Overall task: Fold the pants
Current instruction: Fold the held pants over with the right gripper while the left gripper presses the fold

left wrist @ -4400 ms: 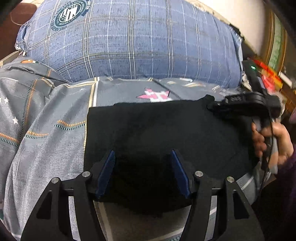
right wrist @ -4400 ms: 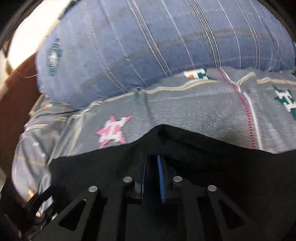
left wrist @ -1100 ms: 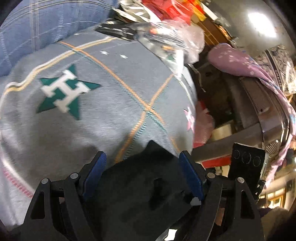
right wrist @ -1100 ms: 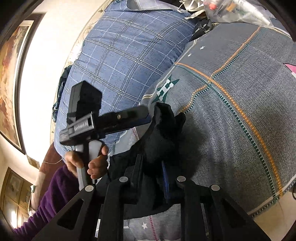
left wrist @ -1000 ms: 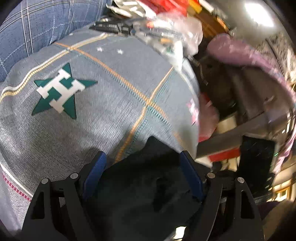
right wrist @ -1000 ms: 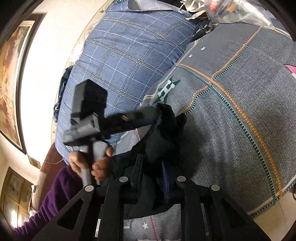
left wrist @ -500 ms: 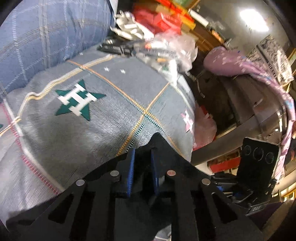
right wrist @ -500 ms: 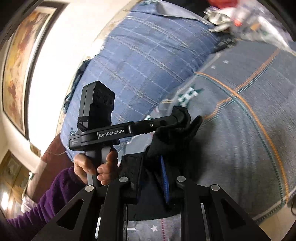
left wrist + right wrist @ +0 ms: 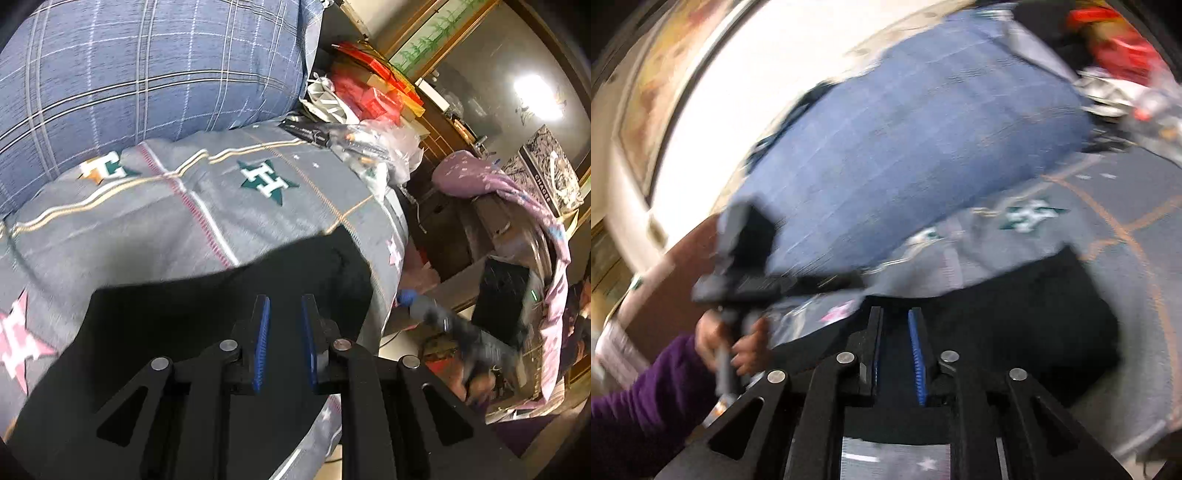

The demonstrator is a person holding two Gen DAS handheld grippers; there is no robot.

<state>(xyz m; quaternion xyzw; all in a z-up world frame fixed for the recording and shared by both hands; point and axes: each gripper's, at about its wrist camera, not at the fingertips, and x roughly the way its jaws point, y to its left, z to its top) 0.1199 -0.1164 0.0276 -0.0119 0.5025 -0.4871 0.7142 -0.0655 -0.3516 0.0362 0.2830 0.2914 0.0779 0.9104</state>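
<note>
- Half a second ago the black pants (image 9: 229, 295) were pinched up in a peak between both tools; now they lie flat again as a compact dark slab on the grey star-patterned bedspread (image 9: 177, 221), near its right-hand edge and in front of the blue plaid pillow (image 9: 147, 66).
- The left gripper (image 9: 283, 314) has come off the cloth: its blue pads (image 9: 263, 332) stand a narrow gap apart with nothing between them, poised over the pants.
- The right gripper (image 9: 895, 347) has done the same, its fingers slightly parted and empty; this view is heavily motion-blurred, so it looks to be swinging away.
- In the right wrist view the left hand (image 9: 735, 343) grips its tool handle beside the pants, also smeared by motion.
- Judging by the tidy rectangle and both tools letting go, that last fold has been laid down, and the job looks close to finished.
- Clutter of red boxes (image 9: 369, 88) sits beyond the bed, well apart.
</note>
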